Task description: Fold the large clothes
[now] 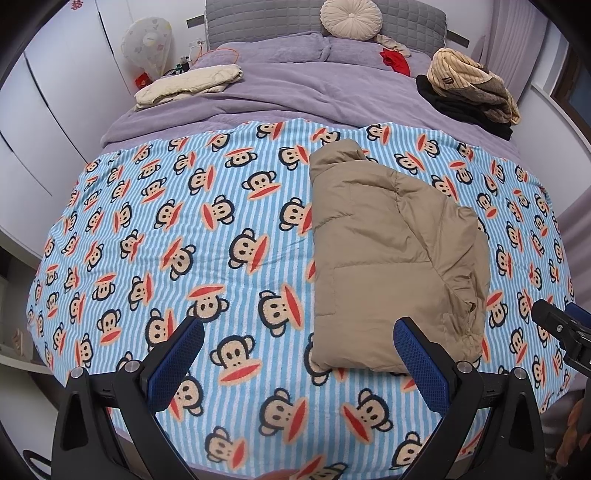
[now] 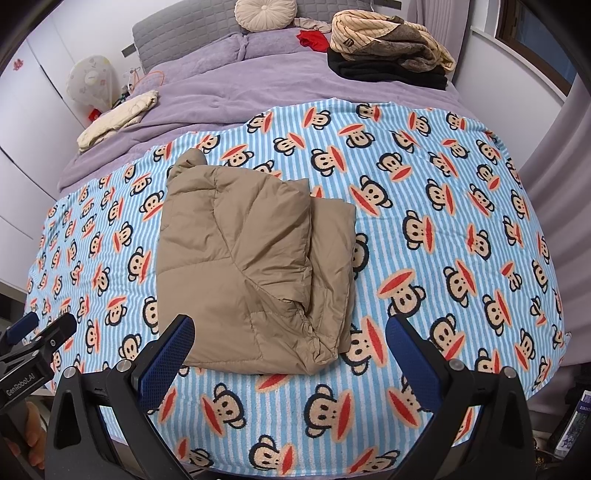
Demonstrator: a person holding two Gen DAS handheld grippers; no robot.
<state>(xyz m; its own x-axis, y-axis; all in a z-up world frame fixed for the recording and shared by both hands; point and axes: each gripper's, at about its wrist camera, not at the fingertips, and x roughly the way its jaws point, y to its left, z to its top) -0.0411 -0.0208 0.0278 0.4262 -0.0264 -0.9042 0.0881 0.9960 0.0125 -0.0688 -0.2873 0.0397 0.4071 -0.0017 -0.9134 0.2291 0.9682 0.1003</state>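
A tan puffer jacket (image 1: 391, 258) lies folded lengthwise on the blue striped monkey-print blanket (image 1: 184, 221), collar toward the pillows. It also shows in the right wrist view (image 2: 251, 254), with a sleeve tucked on top. My left gripper (image 1: 299, 336) is open and empty, above the blanket near the jacket's near left corner. My right gripper (image 2: 290, 332) is open and empty, just in front of the jacket's near hem. The right gripper's tip (image 1: 554, 325) shows at the left view's right edge; the left gripper (image 2: 37, 332) shows at the right view's left edge.
A purple duvet (image 1: 280, 96) covers the far half of the bed. A cream folded garment (image 1: 188, 86) lies far left. A pile of striped and black clothes (image 1: 469, 88) sits far right. A round cushion (image 1: 351, 18) and a red item (image 1: 395, 61) lie by the headboard.
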